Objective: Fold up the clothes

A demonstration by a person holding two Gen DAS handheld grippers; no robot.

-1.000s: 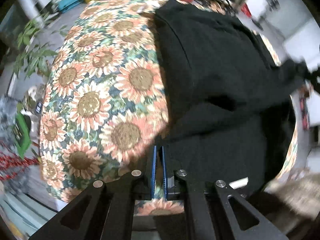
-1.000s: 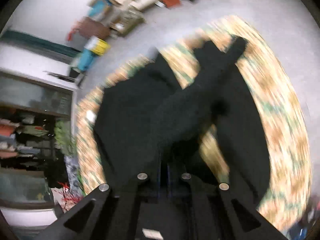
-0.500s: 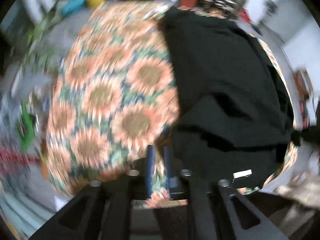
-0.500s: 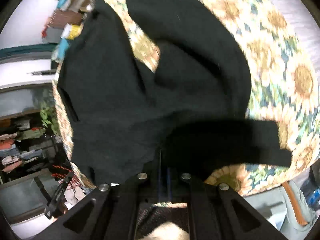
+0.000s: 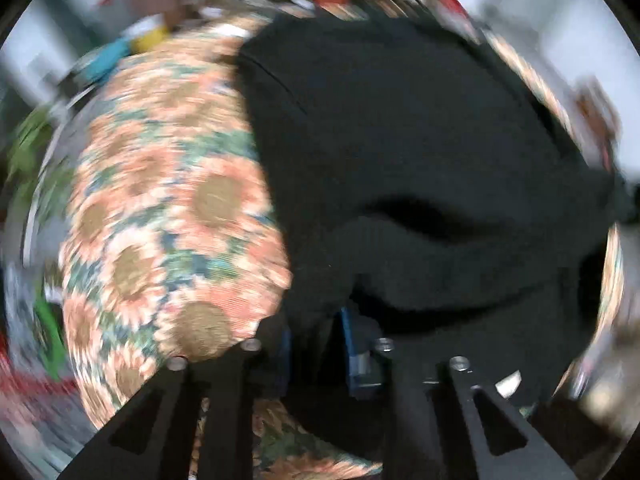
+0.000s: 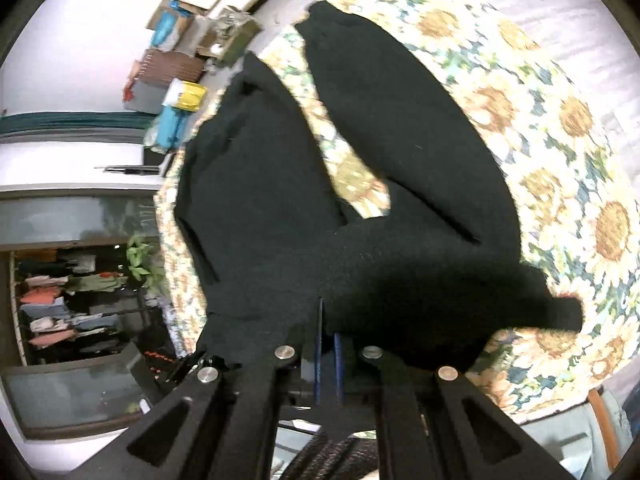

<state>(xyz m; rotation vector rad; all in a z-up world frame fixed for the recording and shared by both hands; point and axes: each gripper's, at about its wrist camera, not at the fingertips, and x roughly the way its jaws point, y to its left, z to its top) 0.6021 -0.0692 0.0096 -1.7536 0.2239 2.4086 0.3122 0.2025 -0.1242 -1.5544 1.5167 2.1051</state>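
My sunflower tablecloth (image 6: 576,120) carries the black garment (image 6: 400,168); my right gripper (image 6: 328,344) pinches its near fold; my left gripper (image 5: 316,344), jaws just narrowing, has cloth between them; only the right view shows the far-left clothes rack (image 6: 68,304).

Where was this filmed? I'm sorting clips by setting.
Probably a lived-in home room or storeroom, not a lab. A black garment lies on a sunflower-print tablecloth, folded clothes fill open shelves, and boxes and packages sit along the wall, with a leafy plant nearby.

Dim indoor light; the left wrist view is smeared by motion blur, the right sharper, both fisheye-bent at the edges.
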